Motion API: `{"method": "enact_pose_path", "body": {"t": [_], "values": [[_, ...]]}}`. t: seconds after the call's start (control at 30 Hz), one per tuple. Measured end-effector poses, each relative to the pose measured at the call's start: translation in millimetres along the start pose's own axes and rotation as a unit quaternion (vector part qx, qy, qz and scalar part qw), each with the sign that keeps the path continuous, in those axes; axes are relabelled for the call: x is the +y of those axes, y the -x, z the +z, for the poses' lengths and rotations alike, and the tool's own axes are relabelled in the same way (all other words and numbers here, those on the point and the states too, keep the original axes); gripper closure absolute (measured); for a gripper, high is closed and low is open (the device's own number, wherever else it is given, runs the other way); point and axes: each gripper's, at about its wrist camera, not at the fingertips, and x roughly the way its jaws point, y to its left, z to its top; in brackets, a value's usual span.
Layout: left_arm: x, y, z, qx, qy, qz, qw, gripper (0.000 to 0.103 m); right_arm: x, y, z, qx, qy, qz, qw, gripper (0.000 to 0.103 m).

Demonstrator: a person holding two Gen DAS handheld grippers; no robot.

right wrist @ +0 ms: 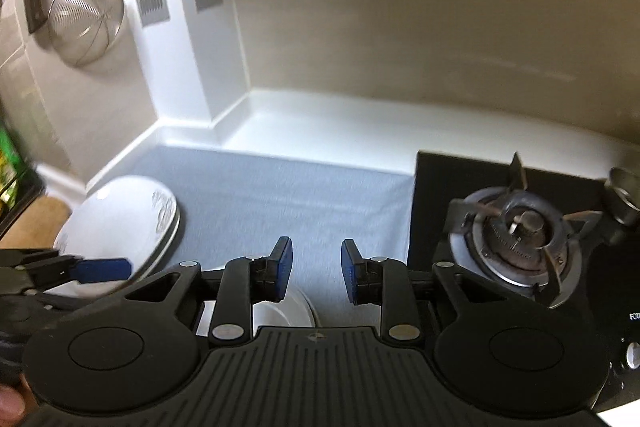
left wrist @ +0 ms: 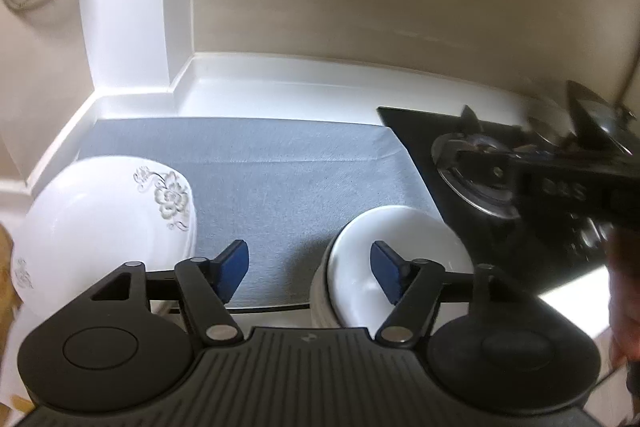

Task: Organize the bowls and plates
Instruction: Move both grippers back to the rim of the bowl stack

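Both grippers, left (left wrist: 309, 269) and right (right wrist: 316, 269), are held spread apart, empty.
Floral plates (left wrist: 100, 227) are stacked left, white bowls (left wrist: 396, 251) near right.

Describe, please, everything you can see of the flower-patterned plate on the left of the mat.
The flower-patterned plate is white and glossy, apparently ceramic, with grey floral prints near its far rim and near edge. It is wide and shallow, and lies at the left end of the grey mat, close to the white counter edge. In the right wrist view it seems to rest on another plate beneath it. The left gripper is above its near side, jaws open, not gripping it. The white bowls stand apart from it.
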Motion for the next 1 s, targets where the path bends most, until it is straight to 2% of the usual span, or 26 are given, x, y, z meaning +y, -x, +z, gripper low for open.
{"method": "enact_pose_path", "body": {"t": [0.13, 0.4, 0.53, 0.7, 0.77, 0.87, 1.0], "values": [[14, 27, -7, -0.031, -0.033, -0.02, 0.9988, 0.023, 22, 4, 1, -0.008, -0.034, -0.034, 0.999, 0.074], [32, 42, -21, -0.064, -0.047, -0.037, 0.9962, 0.022, 62, 22, 3, -0.049, -0.04, -0.082, 0.995, 0.074], [37, 37, -22, -0.057, -0.027, -0.061, 0.9962, 0.022, 67, 39, 2, -0.067, -0.044, -0.109, 0.991, 0.074], [35, 23, -25, -0.027, 0.001, -0.08, 0.9965, 0.021, 62, 56, -3, -0.056, -0.051, -0.142, 0.987, 0.074], [34, 17, -26, -0.01, 0.009, -0.079, 0.9968, 0.021, 54, 62, -6, -0.042, -0.07, -0.143, 0.986, 0.074], [31, 14, -28, 0.0, 0.012, -0.082, 0.9965, 0.021, 31, 61, -8, -0.009, -0.137, -0.126, 0.982, 0.074], [18, 12, -26, 0.001, -0.002, -0.074, 0.9973, 0.021, -4, 60, -17, 0.01, -0.228, -0.087, 0.97, 0.074]]}}
